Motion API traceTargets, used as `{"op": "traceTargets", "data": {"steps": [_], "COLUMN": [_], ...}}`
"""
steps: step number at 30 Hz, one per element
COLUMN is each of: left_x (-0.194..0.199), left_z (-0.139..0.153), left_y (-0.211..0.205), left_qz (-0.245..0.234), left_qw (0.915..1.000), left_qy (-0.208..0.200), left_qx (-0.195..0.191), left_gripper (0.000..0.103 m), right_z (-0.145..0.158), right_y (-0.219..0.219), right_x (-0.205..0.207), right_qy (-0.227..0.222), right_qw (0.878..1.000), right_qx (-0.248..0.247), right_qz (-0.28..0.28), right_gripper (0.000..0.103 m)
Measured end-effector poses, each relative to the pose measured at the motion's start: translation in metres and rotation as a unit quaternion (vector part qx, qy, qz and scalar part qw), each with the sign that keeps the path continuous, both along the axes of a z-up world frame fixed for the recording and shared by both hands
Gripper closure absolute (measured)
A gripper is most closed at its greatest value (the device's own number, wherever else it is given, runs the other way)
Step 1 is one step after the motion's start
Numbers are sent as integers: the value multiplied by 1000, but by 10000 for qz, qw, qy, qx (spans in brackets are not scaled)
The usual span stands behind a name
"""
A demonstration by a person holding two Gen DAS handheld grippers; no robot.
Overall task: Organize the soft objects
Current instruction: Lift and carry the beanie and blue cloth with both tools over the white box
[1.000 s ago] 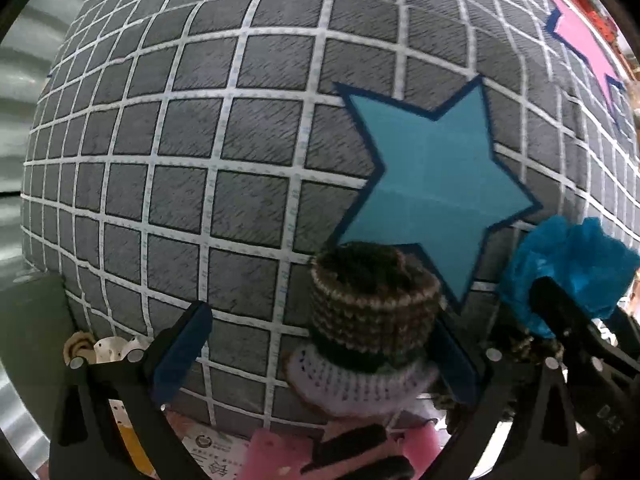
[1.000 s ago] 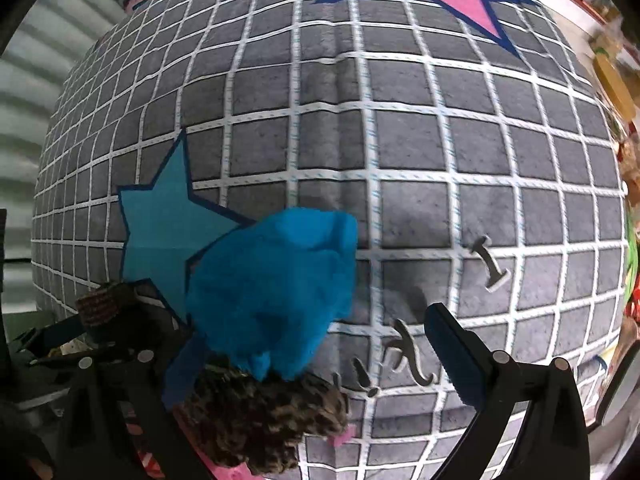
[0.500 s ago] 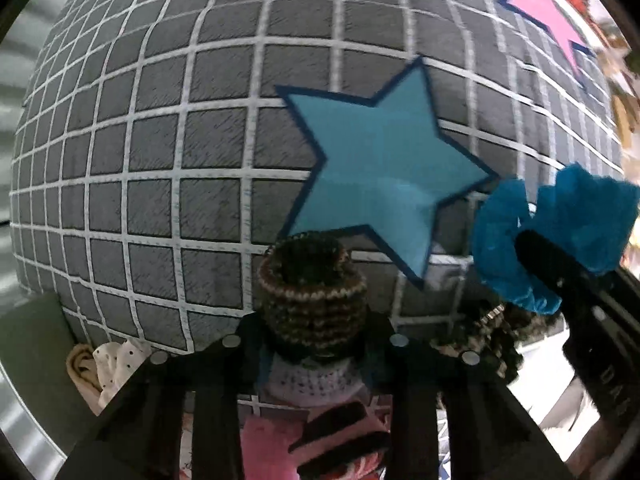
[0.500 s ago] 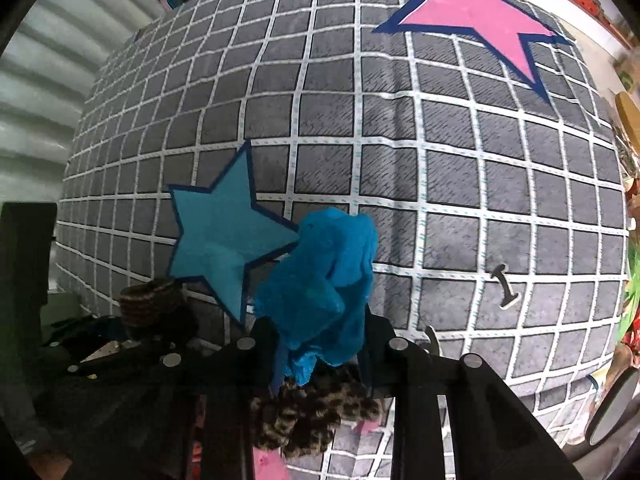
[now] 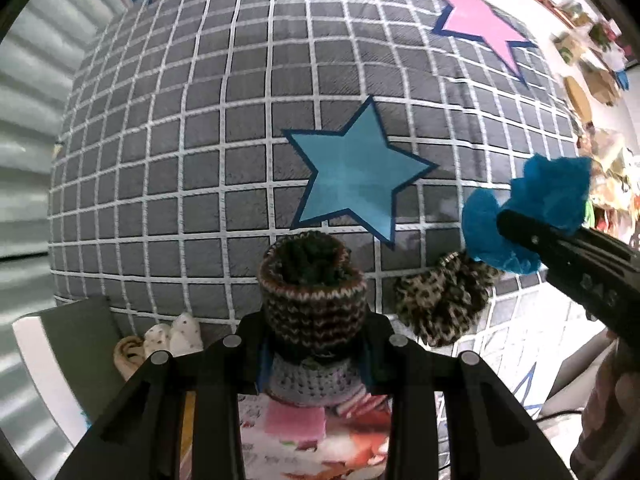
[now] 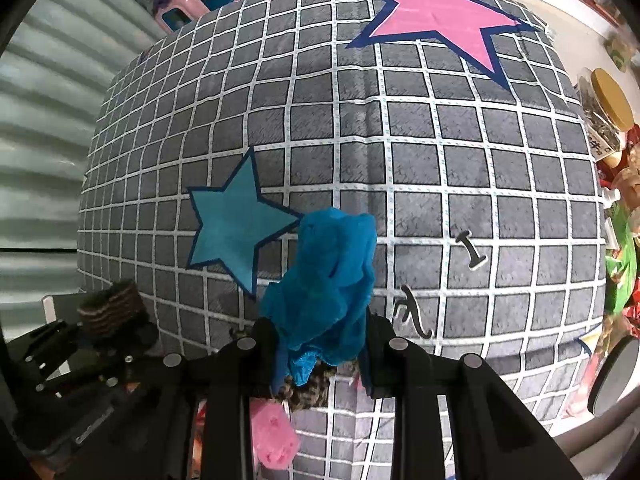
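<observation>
My left gripper (image 5: 314, 344) is shut on a brown striped knitted hat (image 5: 312, 280) with a grey-lilac brim and holds it above the grey grid-patterned bed cover (image 5: 200, 120). The hat also shows at the left of the right wrist view (image 6: 110, 310). My right gripper (image 6: 322, 344) is shut on a bright blue soft cloth (image 6: 332, 280); it shows at the right of the left wrist view (image 5: 532, 216). A leopard-print scrunchie (image 5: 444, 300) lies under the blue cloth. A pink soft item (image 6: 274, 436) lies below my right gripper.
The cover carries a blue star (image 5: 356, 180) and a pink star (image 6: 436, 16). Small white and beige socks (image 5: 172, 336) lie at the cover's near-left edge. A pink stool (image 6: 192, 0) stands at the far side. Jars and clutter (image 6: 608, 112) line the right.
Both grippers closed from open, the left on the knitted hat, the right on the blue cloth. Both then lifted and pulled back, so more of the cover shows.
</observation>
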State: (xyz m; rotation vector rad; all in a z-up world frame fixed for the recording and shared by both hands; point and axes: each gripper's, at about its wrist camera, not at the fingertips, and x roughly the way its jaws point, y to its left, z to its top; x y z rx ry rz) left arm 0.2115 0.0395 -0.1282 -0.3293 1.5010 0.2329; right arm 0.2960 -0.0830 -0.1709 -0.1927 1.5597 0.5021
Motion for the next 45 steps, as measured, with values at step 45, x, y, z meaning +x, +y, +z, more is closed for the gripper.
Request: {"op": "traceTargets", "data": {"steps": [45], "left_x": [-224], "left_z": [101], "left_y": [95], "left_qz": [-161], "left_qw": [9979], "left_qy": [-533], "left_qx": [333], "left_gripper": [66], "right_z": [102], "right_y": [92], "right_x": [-158], "right_qy": [-205], "right_qw": [9964], "right_qx": [237], "right_qz": [785], "right_gripper": [73]}}
